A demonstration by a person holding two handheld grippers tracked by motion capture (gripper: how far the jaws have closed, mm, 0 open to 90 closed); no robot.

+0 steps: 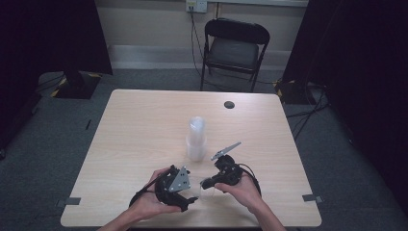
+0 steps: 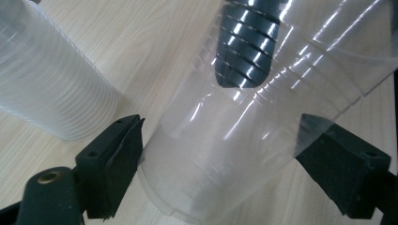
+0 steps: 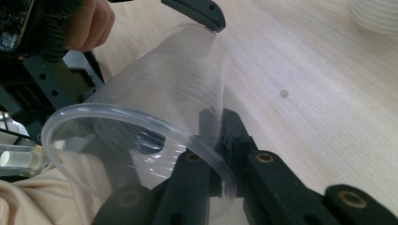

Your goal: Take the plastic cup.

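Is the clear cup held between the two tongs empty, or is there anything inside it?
Empty. The clear cup shows nothing inside through its open rim; the wood table shows through its wall, and the right tongs pinch that rim.

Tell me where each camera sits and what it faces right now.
High view: above the person's side, looking down on the table; both forearms show.
Left gripper view: on the left hand-held gripper, facing the clear cup and cup stack.
Right gripper view: on the right hand-held gripper, pinching the cup's wall; a hand shows.
Shared: the cup.
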